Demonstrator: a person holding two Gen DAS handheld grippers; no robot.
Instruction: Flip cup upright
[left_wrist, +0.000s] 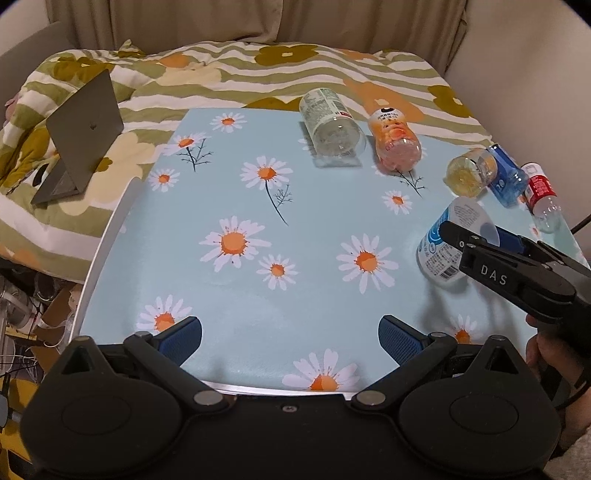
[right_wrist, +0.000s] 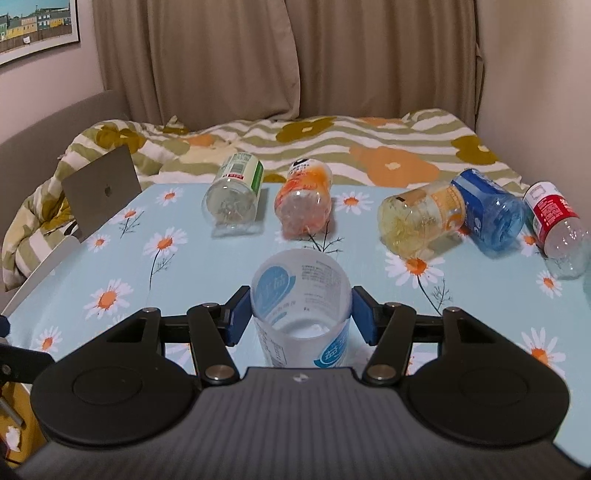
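A white cup with a blue label (right_wrist: 301, 314) stands between the blue pads of my right gripper (right_wrist: 300, 314), mouth up and tilted slightly away; the pads sit against its sides. In the left wrist view the same cup (left_wrist: 448, 240) leans at the table's right, held by the right gripper (left_wrist: 476, 236). My left gripper (left_wrist: 290, 338) is open and empty, low over the near edge of the daisy-print table (left_wrist: 258, 229).
Several cups lie on their sides along the far edge: green-labelled (right_wrist: 234, 195), orange (right_wrist: 304, 197), yellow (right_wrist: 421, 218), blue (right_wrist: 489, 214), red-labelled (right_wrist: 554, 221). A laptop (left_wrist: 83, 136) stands on the flowered bedding (left_wrist: 240, 74) at left.
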